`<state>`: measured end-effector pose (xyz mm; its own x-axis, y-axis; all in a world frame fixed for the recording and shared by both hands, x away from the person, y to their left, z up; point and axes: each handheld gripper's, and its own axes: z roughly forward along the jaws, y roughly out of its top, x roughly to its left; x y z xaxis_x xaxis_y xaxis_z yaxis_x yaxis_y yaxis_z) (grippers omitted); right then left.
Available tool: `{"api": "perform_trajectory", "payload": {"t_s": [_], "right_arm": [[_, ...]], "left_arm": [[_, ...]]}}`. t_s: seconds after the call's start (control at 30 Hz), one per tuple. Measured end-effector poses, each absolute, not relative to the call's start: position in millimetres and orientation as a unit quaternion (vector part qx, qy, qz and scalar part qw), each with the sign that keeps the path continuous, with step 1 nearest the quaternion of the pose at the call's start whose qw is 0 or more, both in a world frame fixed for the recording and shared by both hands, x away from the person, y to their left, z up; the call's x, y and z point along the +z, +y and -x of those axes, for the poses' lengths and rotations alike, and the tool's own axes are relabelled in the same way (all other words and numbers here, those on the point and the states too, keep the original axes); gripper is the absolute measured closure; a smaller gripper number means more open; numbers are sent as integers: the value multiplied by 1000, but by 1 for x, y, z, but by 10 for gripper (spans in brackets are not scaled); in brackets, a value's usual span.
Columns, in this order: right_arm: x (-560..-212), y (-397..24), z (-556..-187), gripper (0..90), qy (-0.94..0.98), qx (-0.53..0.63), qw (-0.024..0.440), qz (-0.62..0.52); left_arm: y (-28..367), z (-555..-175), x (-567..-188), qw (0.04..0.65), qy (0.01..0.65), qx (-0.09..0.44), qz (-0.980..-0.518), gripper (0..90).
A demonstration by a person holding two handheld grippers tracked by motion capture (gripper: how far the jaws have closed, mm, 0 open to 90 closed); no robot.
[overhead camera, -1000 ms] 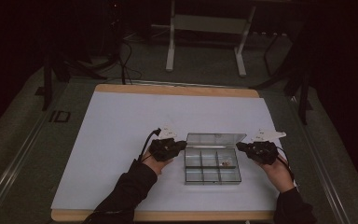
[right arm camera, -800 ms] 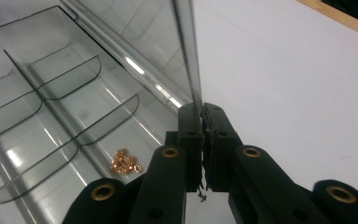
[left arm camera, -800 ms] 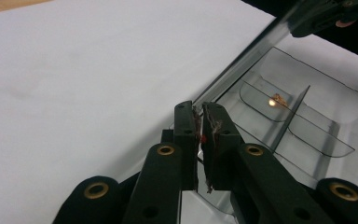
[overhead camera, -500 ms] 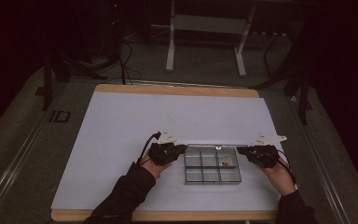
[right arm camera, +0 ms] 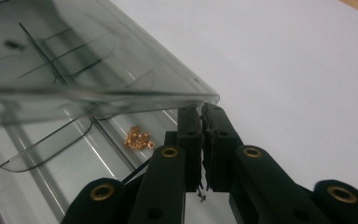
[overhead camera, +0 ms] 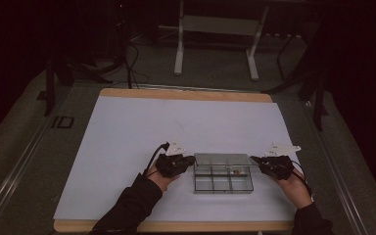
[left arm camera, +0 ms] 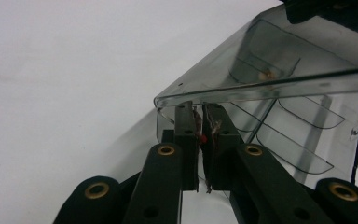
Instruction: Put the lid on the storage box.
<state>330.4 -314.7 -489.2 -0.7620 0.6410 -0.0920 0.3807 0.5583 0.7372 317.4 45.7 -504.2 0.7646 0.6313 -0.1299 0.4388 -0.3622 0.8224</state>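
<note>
A clear plastic compartment box [overhead camera: 223, 183] sits on the white mat near the front edge. Its hinged lid [overhead camera: 223, 158] stands partly raised over the back row. My left gripper [overhead camera: 192, 160] is at the lid's left corner and my right gripper [overhead camera: 252, 160] at its right corner. In the left gripper view the jaws [left arm camera: 200, 108] are shut, tips tucked under the lid's edge [left arm camera: 261, 88]. The right gripper view shows the same: shut jaws [right arm camera: 200, 111] beneath the lid corner [right arm camera: 200, 95]. A small heap of copper bits [right arm camera: 137, 137] lies in one compartment.
The white mat [overhead camera: 127, 147] covers a wooden-edged table [overhead camera: 186, 94]. A metal stand [overhead camera: 215, 44] and cables sit on the dark floor beyond the far edge. Wide bare mat lies left of and behind the box.
The lid, lying open flat behind the box a second ago, has swung up and forward over the box. Both grippers shifted slightly toward me with it.
</note>
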Motion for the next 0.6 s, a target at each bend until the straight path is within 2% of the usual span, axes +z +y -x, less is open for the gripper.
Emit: {"api": "perform_trajectory", "payload": {"t_s": [0.6], "right_arm": [[-500,-319,-328,858,861,368,162,-310]], "left_arm": [[45,-316,-516,445,332,92,-827,853]]}}
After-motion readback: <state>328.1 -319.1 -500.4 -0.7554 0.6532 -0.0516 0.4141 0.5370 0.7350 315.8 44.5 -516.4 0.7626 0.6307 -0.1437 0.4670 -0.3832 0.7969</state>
